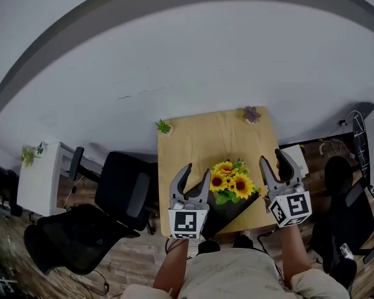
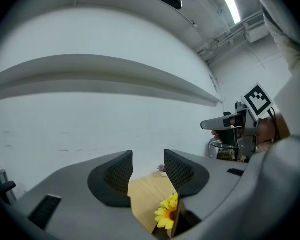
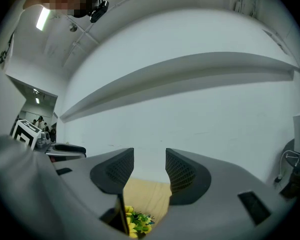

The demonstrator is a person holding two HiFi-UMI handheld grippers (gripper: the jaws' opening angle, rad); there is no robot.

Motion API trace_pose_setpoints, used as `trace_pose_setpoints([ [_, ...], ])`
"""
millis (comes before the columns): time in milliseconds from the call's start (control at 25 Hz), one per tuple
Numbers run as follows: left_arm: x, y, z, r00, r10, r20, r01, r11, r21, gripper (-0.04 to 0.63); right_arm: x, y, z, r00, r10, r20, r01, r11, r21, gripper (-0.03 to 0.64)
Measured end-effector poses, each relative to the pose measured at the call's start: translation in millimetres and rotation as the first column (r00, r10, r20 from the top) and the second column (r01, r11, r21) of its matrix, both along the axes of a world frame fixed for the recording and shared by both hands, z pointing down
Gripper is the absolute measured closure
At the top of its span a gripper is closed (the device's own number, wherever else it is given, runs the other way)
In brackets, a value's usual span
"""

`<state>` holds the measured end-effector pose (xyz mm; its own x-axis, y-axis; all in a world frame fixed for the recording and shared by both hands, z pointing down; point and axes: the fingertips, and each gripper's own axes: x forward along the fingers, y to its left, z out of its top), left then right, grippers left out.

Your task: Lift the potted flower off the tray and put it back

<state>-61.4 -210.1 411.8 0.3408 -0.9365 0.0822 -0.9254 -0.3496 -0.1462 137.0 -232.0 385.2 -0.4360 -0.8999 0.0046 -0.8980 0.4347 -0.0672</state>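
A small square light-wood table [image 1: 196, 139] stands against a plain white wall [image 1: 174, 61] on a wood-plank floor [image 1: 137, 261], with black office chairs [image 1: 121, 192] on either side, a tiny green potted plant [image 1: 164, 127] at its far left corner and a tiny purple one [image 1: 252, 114] at its far right. The potted flower [image 1: 232, 180], a bunch of yellow sunflowers on a black base, sits at the table's near edge between the two grippers. The left gripper [image 1: 197, 170] and right gripper [image 1: 272, 156] both point level with jaws spread and nothing between the pads.
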Motion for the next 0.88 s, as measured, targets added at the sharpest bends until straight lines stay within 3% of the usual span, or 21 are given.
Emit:
trace_pose_setpoints([
  [560,-8,12,5,1.0,0.006,0.011,-0.006,1.0,0.004,0.407,-12,4,9,1.0,-0.026,0.007,0.027,0.999,-0.017,0.403],
  [880,-4,20,28,0.999,0.039,0.02,-0.038,0.998,-0.048,0.405,-14,14,31,0.999,-0.041,-0.007,0.04,0.997,-0.066,0.399],
])
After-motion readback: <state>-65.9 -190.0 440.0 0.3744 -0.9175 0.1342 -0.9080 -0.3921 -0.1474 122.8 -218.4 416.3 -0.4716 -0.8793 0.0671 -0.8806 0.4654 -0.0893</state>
